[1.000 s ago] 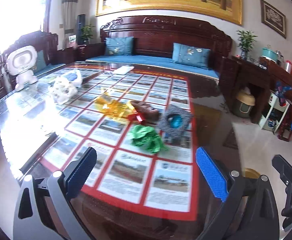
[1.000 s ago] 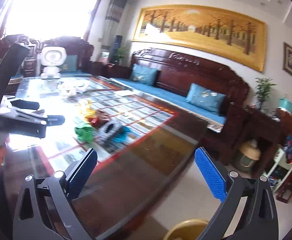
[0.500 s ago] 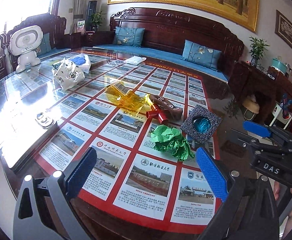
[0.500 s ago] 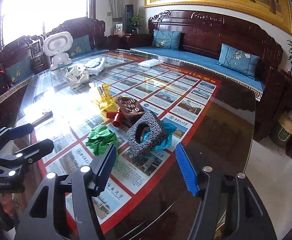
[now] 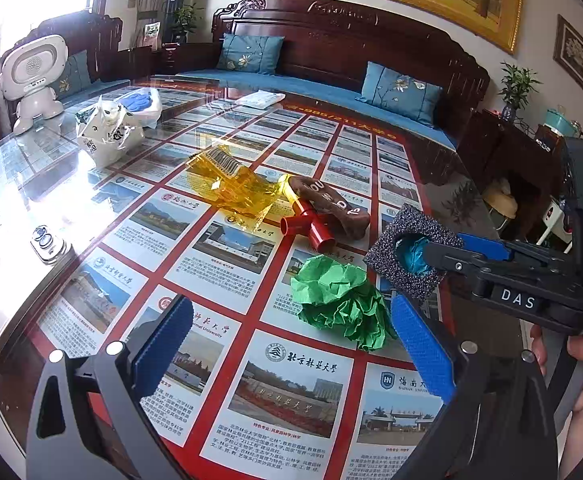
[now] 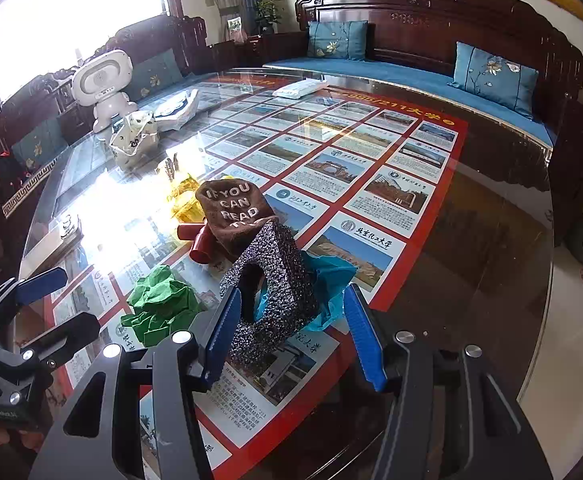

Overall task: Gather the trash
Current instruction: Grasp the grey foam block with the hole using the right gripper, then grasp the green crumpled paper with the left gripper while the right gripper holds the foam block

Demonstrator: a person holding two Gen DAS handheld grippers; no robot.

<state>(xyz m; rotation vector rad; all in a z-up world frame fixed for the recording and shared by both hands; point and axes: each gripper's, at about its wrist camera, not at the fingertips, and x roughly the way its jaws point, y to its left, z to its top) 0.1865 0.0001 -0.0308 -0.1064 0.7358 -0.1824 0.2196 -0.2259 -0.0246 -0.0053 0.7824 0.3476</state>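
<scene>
A speckled grey foam block (image 6: 279, 276) with teal paper (image 6: 331, 280) stuffed in its hole stands on the glass table (image 6: 471, 240). My right gripper (image 6: 291, 320) straddles the block and its jaws are closing; the left pad is at the foam, the right pad still apart. In the left wrist view this right gripper (image 5: 445, 246) reaches the foam block (image 5: 395, 276) from the right. My left gripper (image 5: 291, 308) is open, with crumpled green paper (image 5: 339, 300) just ahead by its right finger. Behind lie a red pipe tee (image 5: 307, 228), a brown lettered cloth (image 5: 331, 208) and yellow cellophane (image 5: 227, 184).
A white plastic bag (image 5: 107, 136) and a white toy robot (image 5: 31, 76) stand at the table's far left. A small metal piece (image 5: 45, 242) lies near the left edge. A dark wooden sofa with blue cushions (image 5: 399, 92) runs behind the table.
Both grippers came forward and down toward the trash pile. The right gripper's jaws narrowed from wide open and now sit around the foam block. The left gripper stayed open.
</scene>
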